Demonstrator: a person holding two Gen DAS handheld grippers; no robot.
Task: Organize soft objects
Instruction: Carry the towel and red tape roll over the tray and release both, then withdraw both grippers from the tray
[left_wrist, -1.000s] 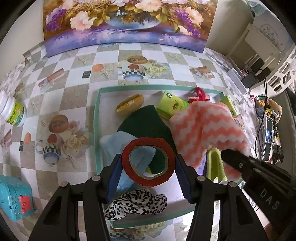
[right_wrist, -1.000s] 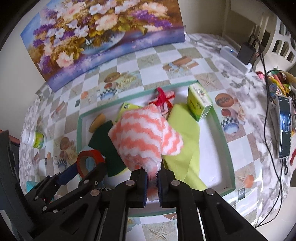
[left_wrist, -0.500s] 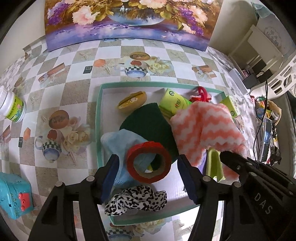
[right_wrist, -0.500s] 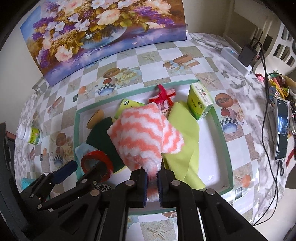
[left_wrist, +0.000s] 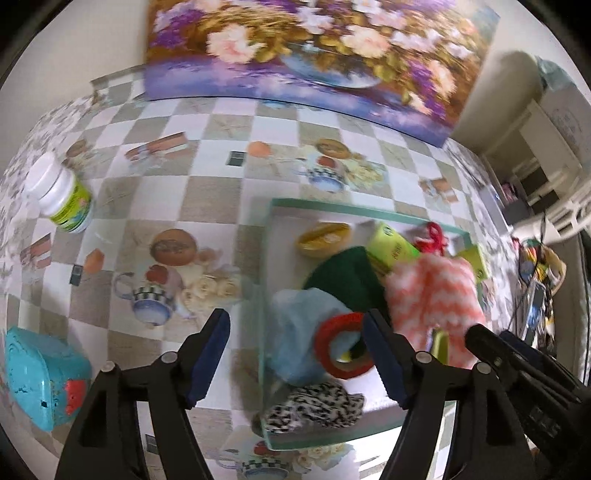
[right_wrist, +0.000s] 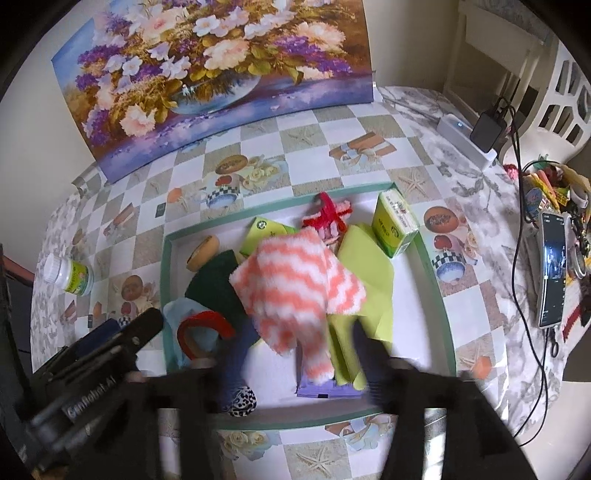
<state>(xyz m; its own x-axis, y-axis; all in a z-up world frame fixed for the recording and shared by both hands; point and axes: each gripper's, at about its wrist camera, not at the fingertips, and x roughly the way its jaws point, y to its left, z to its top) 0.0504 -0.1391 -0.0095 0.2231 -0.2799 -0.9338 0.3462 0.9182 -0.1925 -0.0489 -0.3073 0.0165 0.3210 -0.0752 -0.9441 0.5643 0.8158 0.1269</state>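
Left gripper (left_wrist: 295, 354): jaws spread, just been opening, nothing pinched; red tape roll (left_wrist: 341, 345) lies free at its right finger.
Right gripper (right_wrist: 295, 354): jaws blurred, apart, just been opening; the cloth's hanging end lies between them, unpinched.
Pink-and-white zigzag cloth (right_wrist: 291, 288): draped over the green cloths in the teal-rimmed tray (right_wrist: 437, 295).
Leopard scrunchie (left_wrist: 314, 404): near tray corner.

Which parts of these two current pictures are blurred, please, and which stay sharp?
Right wrist view: the right tongs are smeared by motion, while the flower painting and phone stay sharp. Left wrist view: the whole scene is softly blurred, painting included.
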